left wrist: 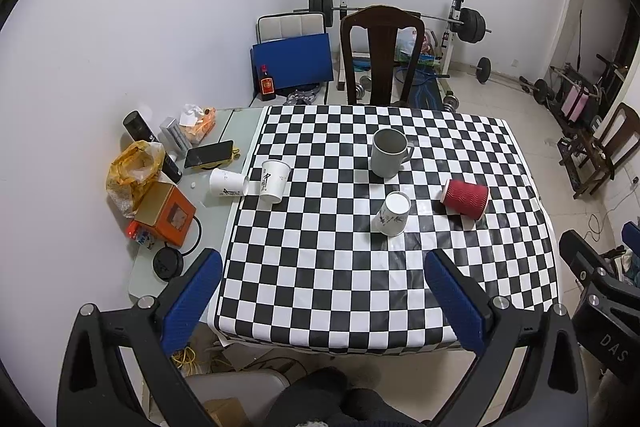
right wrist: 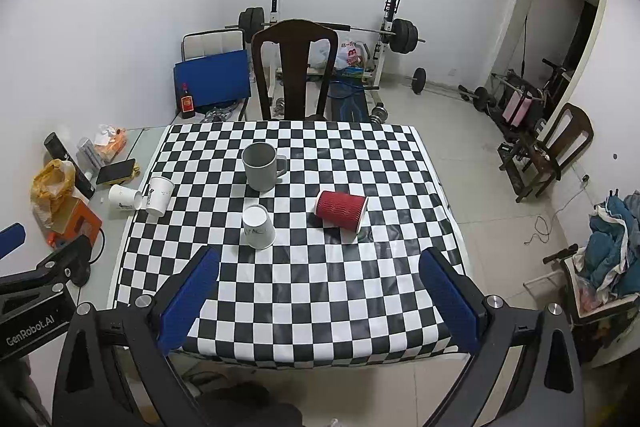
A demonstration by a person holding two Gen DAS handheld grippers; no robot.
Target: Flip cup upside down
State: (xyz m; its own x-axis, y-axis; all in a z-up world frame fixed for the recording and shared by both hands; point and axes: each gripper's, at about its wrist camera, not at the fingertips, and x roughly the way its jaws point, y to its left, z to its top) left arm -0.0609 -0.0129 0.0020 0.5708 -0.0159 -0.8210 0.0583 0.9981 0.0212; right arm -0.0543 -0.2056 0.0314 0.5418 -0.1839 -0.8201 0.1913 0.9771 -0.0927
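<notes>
My left gripper [left wrist: 323,281] and right gripper [right wrist: 319,277] hover above the near edge of the checkered bench [right wrist: 304,307], both spread wide and empty. The red cup [right wrist: 341,209] lies on its side, right of the inverted white cup [right wrist: 258,227] and grey mug [right wrist: 262,166].

Layout relative to the mug [right wrist: 262,166], which stands upright on the checkered tablecloth [right wrist: 304,291]. Nearer the viewer than the mug: an inverted paper cup [right wrist: 259,227]. Right of the mug and nearer: a ribbed cup [right wrist: 341,210] lying on its side. Left of the mug, at the cloth's edge: an upright paper cup [right wrist: 159,195], with another cup [right wrist: 125,197] lying beside it. Behind the mug, beyond the table: a chair [right wrist: 295,67].
</notes>
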